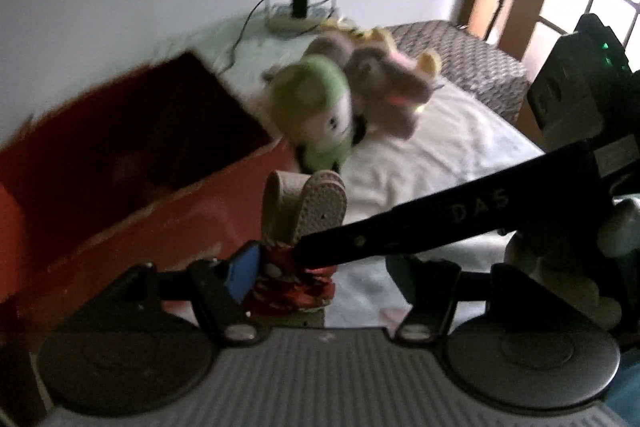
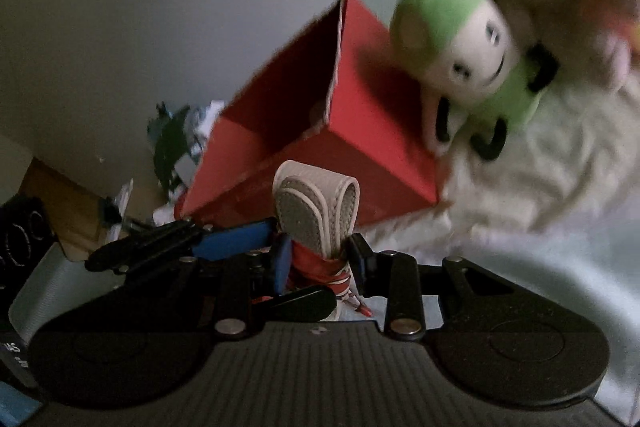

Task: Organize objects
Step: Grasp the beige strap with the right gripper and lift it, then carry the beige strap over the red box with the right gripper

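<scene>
Right gripper [image 2: 318, 259]: its fingers are closing narrowly on the red and white wrapped end of a toy with two beige ears [image 2: 316, 215].
Left gripper [image 1: 320, 267]: it is sitting at the same toy [image 1: 302, 211]; one blue pad is touching the red part, but I cannot tell if it is gripping.
Red box [image 2: 360, 131]: it is lying open on the white bed cover [image 2: 540, 227], just behind the toy.
Green mushroom plush [image 2: 460, 39]: it is leaning against the box.
Grey plush [image 1: 384, 87]: it is resting beside the green one.
</scene>
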`<state>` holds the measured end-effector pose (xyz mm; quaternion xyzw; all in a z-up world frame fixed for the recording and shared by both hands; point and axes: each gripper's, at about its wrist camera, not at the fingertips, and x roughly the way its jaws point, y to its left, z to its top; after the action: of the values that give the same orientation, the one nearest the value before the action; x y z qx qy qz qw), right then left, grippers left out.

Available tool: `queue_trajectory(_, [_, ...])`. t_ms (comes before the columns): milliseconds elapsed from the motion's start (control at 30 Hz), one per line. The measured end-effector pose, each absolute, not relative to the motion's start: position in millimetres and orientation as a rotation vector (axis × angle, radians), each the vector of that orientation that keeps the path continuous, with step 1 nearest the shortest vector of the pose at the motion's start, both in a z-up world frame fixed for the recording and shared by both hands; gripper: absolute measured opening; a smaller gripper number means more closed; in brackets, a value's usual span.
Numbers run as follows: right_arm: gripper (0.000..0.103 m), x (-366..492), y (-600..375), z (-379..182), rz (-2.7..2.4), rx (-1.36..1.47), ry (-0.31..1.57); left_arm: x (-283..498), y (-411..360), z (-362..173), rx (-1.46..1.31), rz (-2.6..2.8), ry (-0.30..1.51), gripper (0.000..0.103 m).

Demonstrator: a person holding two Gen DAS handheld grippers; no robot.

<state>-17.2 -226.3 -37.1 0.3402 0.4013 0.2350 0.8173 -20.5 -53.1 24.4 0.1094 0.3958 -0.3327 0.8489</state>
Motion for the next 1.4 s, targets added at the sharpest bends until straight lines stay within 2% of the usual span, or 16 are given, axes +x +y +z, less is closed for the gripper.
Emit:
queue_trajectory(233, [0.034,-11,-233,7,0.486,0.662,0.697,-10,-73,64,0.254,-0.719,0.682,0.067])
queue_trajectory(600, [0.034,64,-177,60,0.586,0.456,0.566,37,-23,114,0.204,-0.569,0.551,0.067])
queue_trajectory(900, [0.034,128,-120,40,0.651,0.354,0.723,97,27,88,0.127,-0.441,0.686,0.067])
queue_trajectory(1300, [0.034,177,-84,-17,0.674,0.332,1.035,144,41,18,0.094,-0.389,0.929,0.067])
queue_trajectory(1400, [0.030,181,-79,-26,0.665,0.307,1.076,152,40,8,0.089,-0.395,0.970,0.067])
